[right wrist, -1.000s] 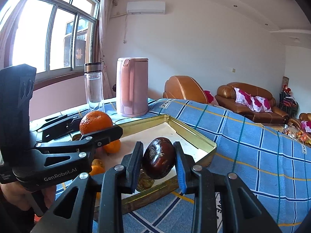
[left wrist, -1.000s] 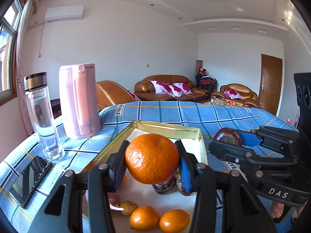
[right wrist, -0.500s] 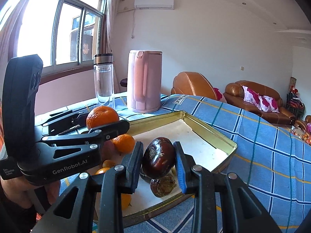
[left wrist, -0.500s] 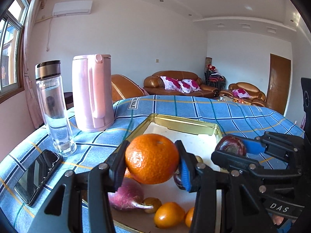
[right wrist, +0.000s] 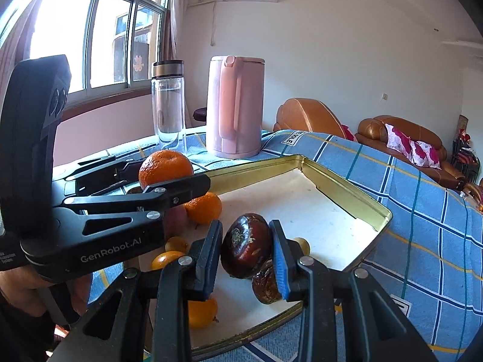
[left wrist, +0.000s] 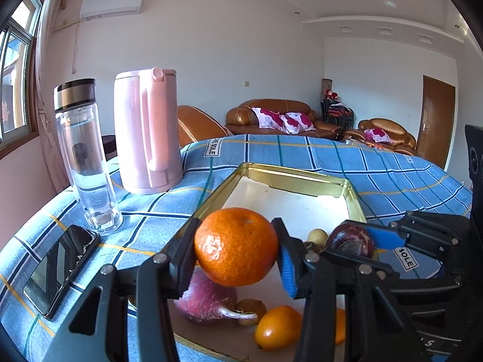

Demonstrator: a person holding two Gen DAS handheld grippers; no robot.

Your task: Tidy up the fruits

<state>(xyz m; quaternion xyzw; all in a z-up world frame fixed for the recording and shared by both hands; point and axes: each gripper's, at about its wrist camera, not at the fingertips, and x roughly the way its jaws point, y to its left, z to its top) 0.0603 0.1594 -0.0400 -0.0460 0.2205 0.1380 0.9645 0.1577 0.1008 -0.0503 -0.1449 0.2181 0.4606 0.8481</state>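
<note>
A: What does the left wrist view hold?

B: The left gripper (left wrist: 236, 252) sits low in the centre of the frame, clamped on a mandarin (left wrist: 236, 246) and holding it above the gold-rimmed tray (left wrist: 294, 175); at the right edge the right gripper (left wrist: 356, 246) shows side-on, closed around a dark purple fruit (left wrist: 351, 240).

A: And beneath the mandarin?

B: A pink root vegetable (left wrist: 206, 300) lies on the tray at lower centre, with a small brown fruit (left wrist: 251, 307) touching its right side; a small orange (left wrist: 277, 327) lies just right of that, near the bottom of the frame; a pale round fruit (left wrist: 317, 236) shows between the two grippers.

A: The rest of that frame?

B: On the blue checked cloth (left wrist: 302, 154), a pink kettle (left wrist: 146, 131) stands upper left of centre, a clear bottle (left wrist: 83, 154) to its left, and a phone (left wrist: 59, 268) lies flat at lower left.

A: The right wrist view?

B: The right gripper (right wrist: 247, 252) at lower centre grips the dark purple fruit (right wrist: 246, 249) above the tray (right wrist: 341, 182); a wrinkled brown fruit (right wrist: 265, 285) lies just below it; the left gripper (right wrist: 169, 170) reaches in from the left edge with the mandarin (right wrist: 165, 167) between its fingers; a second orange (right wrist: 203, 206) rests on the tray under that gripper's tip; the kettle (right wrist: 234, 107) and bottle (right wrist: 168, 104) stand at upper centre.
</note>
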